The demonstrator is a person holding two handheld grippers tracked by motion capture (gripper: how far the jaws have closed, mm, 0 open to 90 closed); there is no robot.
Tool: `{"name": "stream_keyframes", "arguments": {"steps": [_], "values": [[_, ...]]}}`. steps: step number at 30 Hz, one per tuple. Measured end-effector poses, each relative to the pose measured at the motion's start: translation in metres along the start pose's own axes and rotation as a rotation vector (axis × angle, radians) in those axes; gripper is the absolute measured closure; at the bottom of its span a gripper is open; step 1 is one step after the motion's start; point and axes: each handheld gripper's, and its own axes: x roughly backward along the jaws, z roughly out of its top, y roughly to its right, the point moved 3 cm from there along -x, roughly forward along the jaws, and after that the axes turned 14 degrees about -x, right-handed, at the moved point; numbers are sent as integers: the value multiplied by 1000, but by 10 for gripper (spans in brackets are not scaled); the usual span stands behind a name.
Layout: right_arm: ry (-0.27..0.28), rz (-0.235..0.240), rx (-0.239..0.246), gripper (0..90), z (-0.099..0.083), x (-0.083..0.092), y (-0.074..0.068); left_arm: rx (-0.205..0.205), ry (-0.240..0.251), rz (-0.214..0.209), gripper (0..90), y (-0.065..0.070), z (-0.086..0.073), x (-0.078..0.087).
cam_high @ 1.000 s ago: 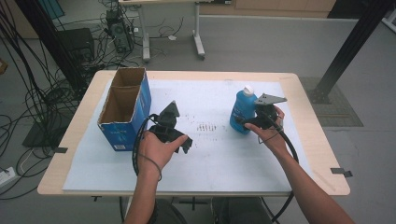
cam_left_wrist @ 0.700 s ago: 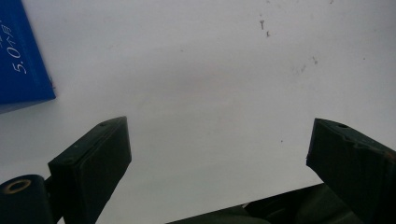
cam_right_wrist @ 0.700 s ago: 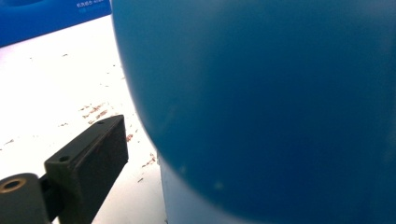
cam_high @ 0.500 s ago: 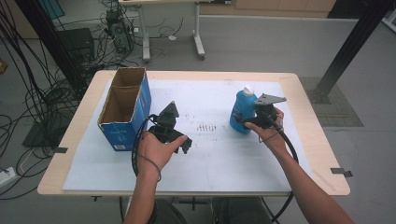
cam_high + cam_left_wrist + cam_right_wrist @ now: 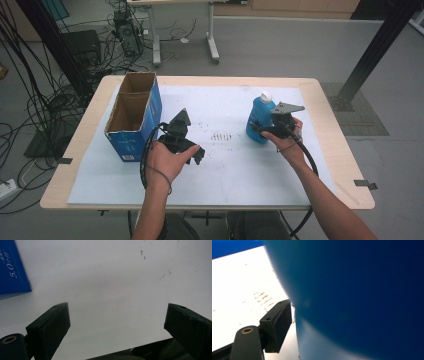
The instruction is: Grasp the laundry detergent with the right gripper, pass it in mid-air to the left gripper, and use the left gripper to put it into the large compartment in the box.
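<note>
Overhead, I see my right gripper (image 5: 266, 129) closing on the upright blue bottle (image 5: 260, 120) at the table's right; my left gripper (image 5: 117, 332) gapes empty. Up close, one pad (image 5: 277, 322) touches its curved side: it may slip or topple.

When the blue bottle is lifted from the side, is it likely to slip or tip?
The blue bottle looks smooth and rounded, so it may slip in the right tool, whose jaws have just been closing around it. It stands tall on a narrow base, so a push near the white cap would probably tip it.
</note>
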Motion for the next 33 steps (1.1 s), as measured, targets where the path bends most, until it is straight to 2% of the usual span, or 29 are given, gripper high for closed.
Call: {"name": "stream_keyframes", "arguments": {"steps": [2,6,13,25,33], "values": [[6,0,-3,241,0,0,0,-1,0,0,68,0,0,0],[11,6,1,328,0,0,1,-1,-3,2,68,0,-1,-1],[5,20,8,401,-1,-1,1,-2,-4,5,68,1,0,0],[8,32,-7,418,-2,-1,1,-9,-2,9,68,3,2,3],[11,40,2,423,-2,-1,2,-8,0,12,68,4,2,4]]}}
